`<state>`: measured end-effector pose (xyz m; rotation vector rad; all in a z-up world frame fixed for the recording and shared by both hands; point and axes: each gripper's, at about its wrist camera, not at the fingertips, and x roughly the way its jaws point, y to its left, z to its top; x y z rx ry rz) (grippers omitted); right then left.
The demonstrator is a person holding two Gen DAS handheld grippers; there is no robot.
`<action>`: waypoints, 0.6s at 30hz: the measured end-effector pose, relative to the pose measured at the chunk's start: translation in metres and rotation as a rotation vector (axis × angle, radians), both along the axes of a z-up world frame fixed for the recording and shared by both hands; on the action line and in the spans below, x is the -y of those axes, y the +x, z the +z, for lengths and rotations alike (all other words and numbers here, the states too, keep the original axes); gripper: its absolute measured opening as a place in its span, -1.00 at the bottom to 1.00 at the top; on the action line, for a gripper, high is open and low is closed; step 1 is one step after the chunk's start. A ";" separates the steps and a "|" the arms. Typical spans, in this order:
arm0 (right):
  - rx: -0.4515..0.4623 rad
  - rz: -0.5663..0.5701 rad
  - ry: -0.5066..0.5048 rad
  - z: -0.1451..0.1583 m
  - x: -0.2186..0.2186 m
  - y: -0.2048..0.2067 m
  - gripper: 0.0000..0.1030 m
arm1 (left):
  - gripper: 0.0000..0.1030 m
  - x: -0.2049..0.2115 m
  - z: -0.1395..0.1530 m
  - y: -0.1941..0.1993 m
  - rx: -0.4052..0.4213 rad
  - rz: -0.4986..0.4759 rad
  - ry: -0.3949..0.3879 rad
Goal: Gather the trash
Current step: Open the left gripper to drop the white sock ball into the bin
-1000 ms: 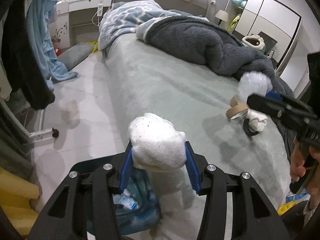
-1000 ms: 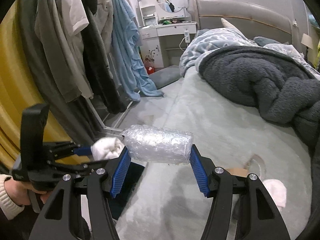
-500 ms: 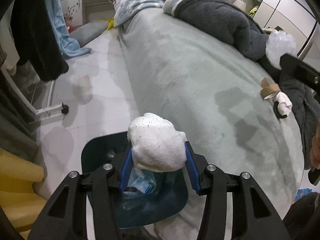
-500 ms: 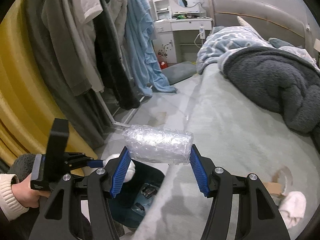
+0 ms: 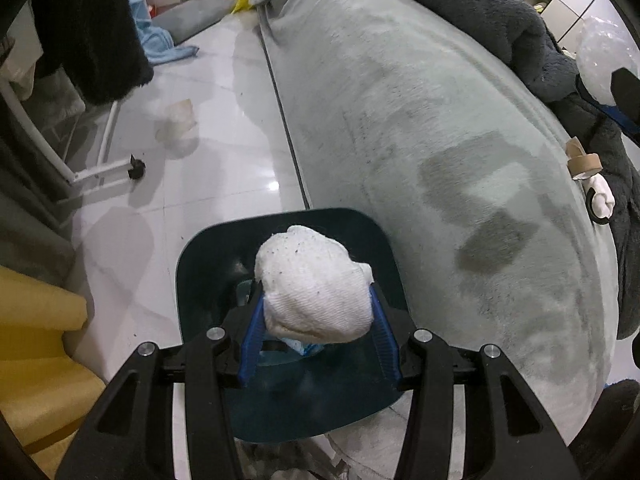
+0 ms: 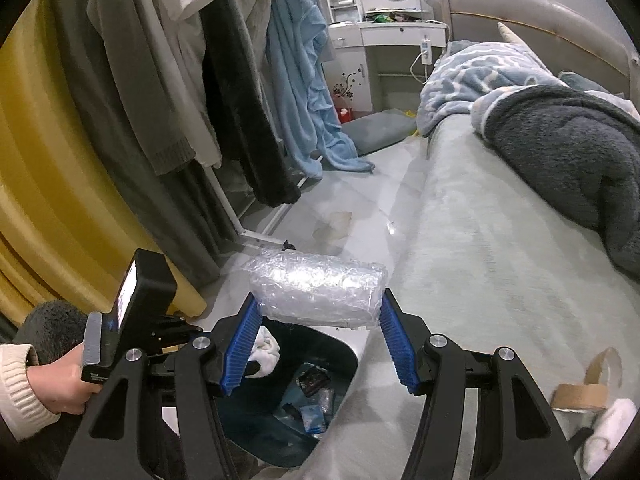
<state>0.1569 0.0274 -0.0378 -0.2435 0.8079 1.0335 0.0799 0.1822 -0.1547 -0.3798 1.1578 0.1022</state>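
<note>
My left gripper point(image 5: 316, 312) is shut on a white crumpled cloth wad point(image 5: 312, 284) and holds it right over the dark teal trash bin point(image 5: 360, 232) on the floor beside the bed. My right gripper point(image 6: 318, 320) is shut on a roll of bubble wrap point(image 6: 316, 290) and holds it just above and beyond the same bin point(image 6: 344, 356), which has several pieces of trash inside. The left gripper with the white wad point(image 6: 266, 350) shows over the bin in the right wrist view. The bubble wrap point(image 5: 600, 60) shows at the right edge of the left wrist view.
The grey-green bed point(image 5: 440, 140) holds a dark fluffy blanket point(image 6: 572, 144), a brown tape roll point(image 5: 582, 160) and a white wad point(image 5: 602, 200) near its edge. A clothes rack point(image 6: 224, 80) and yellow curtain point(image 6: 48, 160) stand left. A crumpled scrap point(image 5: 180, 120) lies on the tiled floor.
Both grippers moved toward the bin. The left gripper with the white wad now hangs over the bin's opening; the right gripper brought the bubble wrap to the bin's edge.
</note>
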 end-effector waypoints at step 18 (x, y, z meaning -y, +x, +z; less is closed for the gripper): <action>-0.035 0.047 -0.041 -0.018 -0.036 -0.006 0.17 | 0.00 -0.018 -0.019 -0.007 -0.071 -0.001 -0.052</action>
